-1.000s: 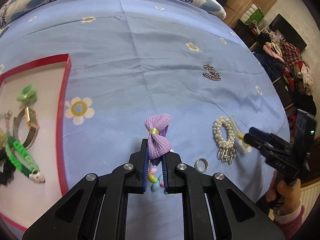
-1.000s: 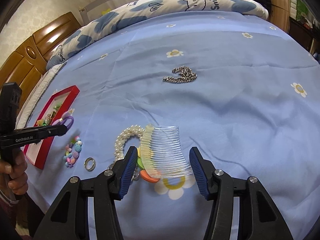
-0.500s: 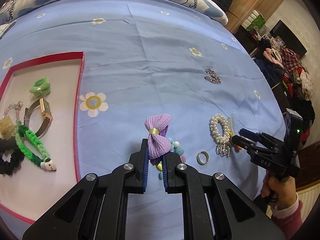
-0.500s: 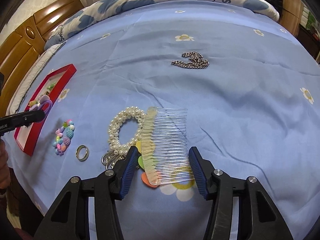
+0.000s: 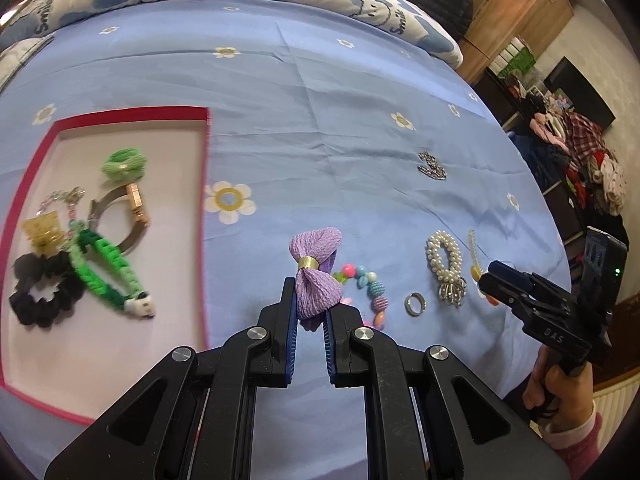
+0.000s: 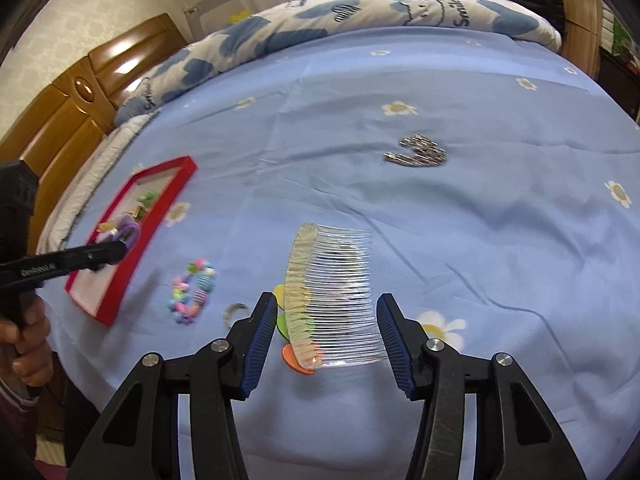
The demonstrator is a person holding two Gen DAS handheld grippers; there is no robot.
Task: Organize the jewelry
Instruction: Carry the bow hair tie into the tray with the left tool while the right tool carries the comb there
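My left tongs [image 5: 310, 312] are clamped on the purple bow [image 5: 316, 276], pinching its lower lobe; the bow stands up above the blue pads, off the bed [image 5: 320, 120]. Tray [image 5: 206, 200] with a red rim sits to the left on the bed. In it I see a green scrunchie [image 5: 123, 164], a watch [image 5: 128, 216], a green braided band [image 5: 108, 276], a black scrunchie [image 5: 40, 296] and a small yellowish piece [image 5: 42, 232] I can't identify. Left side of that view is blurred.

My right tongs [image 6: 326, 332] are held partway apart with the clear comb [image 6: 332, 296] between the pads. Comb looks lifted, teeth pointing right. Whether the pads actually press its ends, I can't tell; there's a visible gap on the left side at least. An orange and green bit [image 6: 294, 356] sits under the comb's lower left end, unclear if it's part of the comb.

Loose on the bed: bead bracelet [image 6: 192, 292] just right of the tray, ring [image 6: 234, 312] beside it, near my right tongs' left finger. Pearl bracelet [image 5: 444, 264] shows in the left view only, between the ring and the right tongs. Silver chain [image 6: 418, 152] lies well apart, farther up the bed. Quilt [image 6: 360, 12] bunched at the far edge, wooden headboard [image 6: 72, 112] on the left.

A hand [image 5: 560, 392] with a pink cuff holds the right tool's handle at the bed's edge.
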